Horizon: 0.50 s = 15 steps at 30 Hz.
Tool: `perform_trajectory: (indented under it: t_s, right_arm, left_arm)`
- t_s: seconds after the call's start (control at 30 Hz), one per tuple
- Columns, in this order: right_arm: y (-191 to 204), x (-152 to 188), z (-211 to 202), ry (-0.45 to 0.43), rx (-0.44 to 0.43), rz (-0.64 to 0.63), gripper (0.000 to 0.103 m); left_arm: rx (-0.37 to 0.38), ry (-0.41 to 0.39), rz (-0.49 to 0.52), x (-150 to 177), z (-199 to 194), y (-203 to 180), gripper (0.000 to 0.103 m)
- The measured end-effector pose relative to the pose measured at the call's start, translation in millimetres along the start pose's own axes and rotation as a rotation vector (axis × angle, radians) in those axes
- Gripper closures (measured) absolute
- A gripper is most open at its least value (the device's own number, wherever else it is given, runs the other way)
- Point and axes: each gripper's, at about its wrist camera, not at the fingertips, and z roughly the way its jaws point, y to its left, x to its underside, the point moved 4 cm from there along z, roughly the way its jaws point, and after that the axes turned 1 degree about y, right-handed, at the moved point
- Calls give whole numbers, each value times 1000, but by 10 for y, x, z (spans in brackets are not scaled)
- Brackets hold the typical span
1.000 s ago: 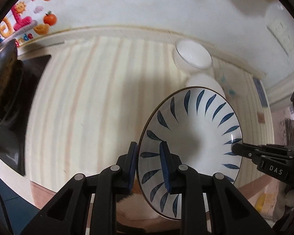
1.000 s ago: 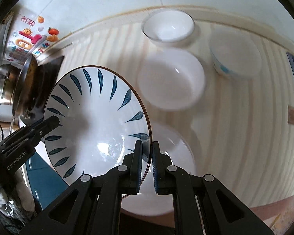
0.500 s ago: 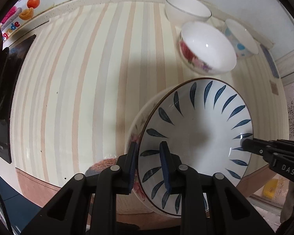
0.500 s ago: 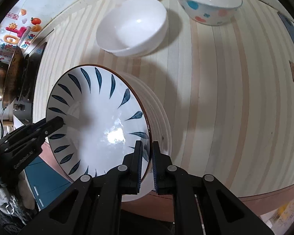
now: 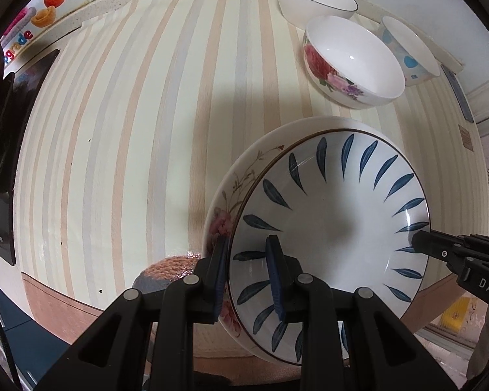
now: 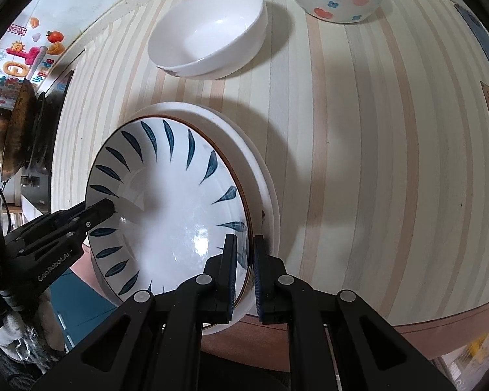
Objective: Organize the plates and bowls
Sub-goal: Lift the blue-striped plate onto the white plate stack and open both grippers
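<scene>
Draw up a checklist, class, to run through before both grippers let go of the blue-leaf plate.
1. Left gripper grips the blue-leaf plate at its rim: ok.
2. Right gripper grips the opposite rim: ok.
3. Plate over the floral plate: ok.
4. Plate fully seated in it: cannot tell.
5. Floral bowl stands clear of the stack: ok.
6. Stack fully on the striped counter: not ok, overhangs near edge.

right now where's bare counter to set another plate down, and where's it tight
The wide striped counter lies bare between the plate stack and the dark stovetop. In the right wrist view, bare stripes run from the stack to the counter's far edge. It's crowded at the back, where three bowls cluster by the wall.
</scene>
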Motion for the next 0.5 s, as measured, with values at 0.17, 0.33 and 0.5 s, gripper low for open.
perform_trajectory:
  t_s: [0.17, 0.33, 0.5]
  right_arm:
    - [1, 17, -9, -6, -12, 13, 91]
    - [-22, 15, -13, -17, -59, 48, 89]
    - [-110, 21, -44, -23, -106, 76, 88]
  left_arm:
    - [5, -5, -15, 17, 9, -11, 82]
    - [16, -6, -41, 93, 39, 49, 82]
    - [20, -2, -62, 137, 85, 38, 82]
